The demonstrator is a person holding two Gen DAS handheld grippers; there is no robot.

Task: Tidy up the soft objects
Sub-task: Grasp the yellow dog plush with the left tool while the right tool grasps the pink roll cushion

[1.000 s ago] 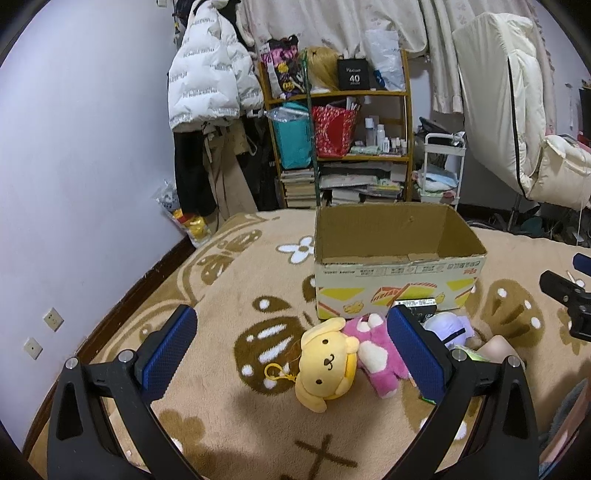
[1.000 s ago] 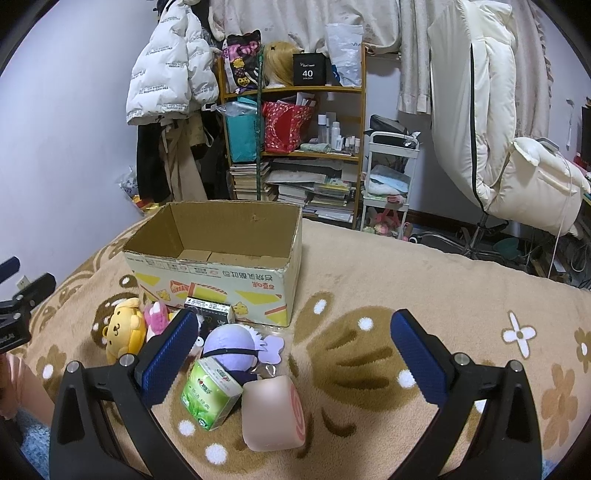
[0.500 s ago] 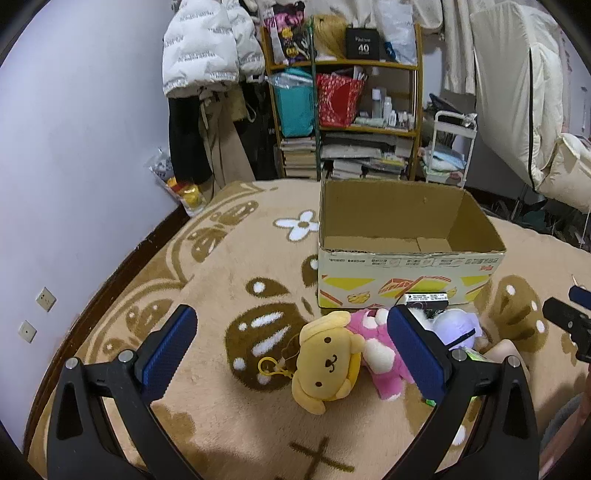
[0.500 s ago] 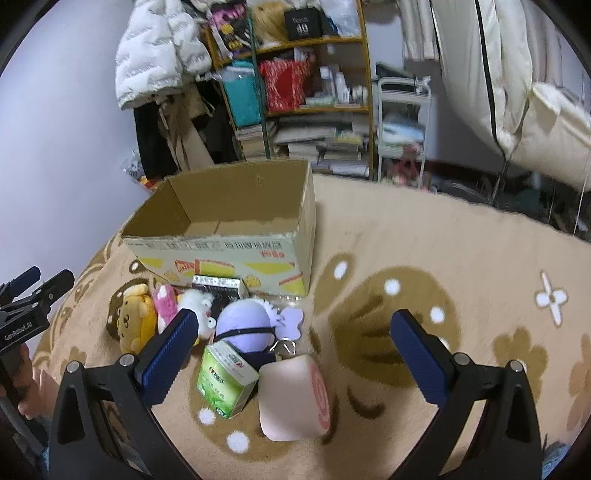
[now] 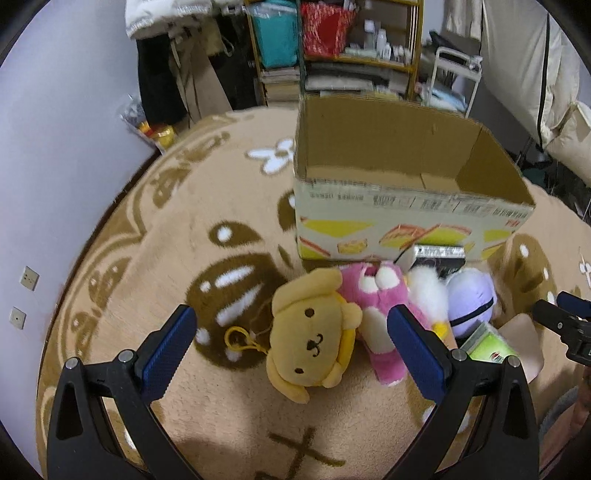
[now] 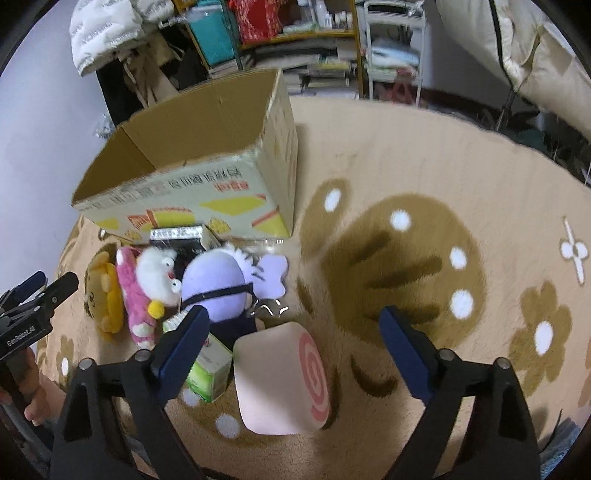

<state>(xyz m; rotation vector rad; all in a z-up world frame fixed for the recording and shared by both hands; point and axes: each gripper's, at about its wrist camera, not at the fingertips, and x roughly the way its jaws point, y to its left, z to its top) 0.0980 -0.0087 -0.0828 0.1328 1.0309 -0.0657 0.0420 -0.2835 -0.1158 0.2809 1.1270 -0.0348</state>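
Note:
A yellow dog plush [image 5: 308, 341] lies on the rug between the wide-apart fingers of my left gripper [image 5: 291, 338], untouched. Beside it lie a pink plush [image 5: 376, 299], a white plush [image 5: 430, 291] and a purple plush [image 5: 471, 295]. My right gripper [image 6: 293, 334] hangs over a pink swirl-roll cushion [image 6: 282, 380]; its jaws are closing, the pads clear of it. A green packet [image 6: 208, 371] lies by its left finger. The purple plush [image 6: 218, 286] and pink plush [image 6: 135, 299] lie beyond. An open, empty cardboard box [image 5: 402, 181] stands behind the toys.
A beige patterned rug [image 6: 424, 240] covers the floor. Shelves [image 5: 354, 48] with books and bags, hanging coats [image 6: 110, 33] and a white cart [image 6: 391, 48] line the far wall. A dark flat package [image 5: 437, 254] leans at the box's front. A hand [image 6: 33, 391] holds the left gripper.
Both grippers tilted down and sank toward the rug. The yellow plush now lies between the left fingers, the pink roll between the right ones. The right jaws have narrowed a little.

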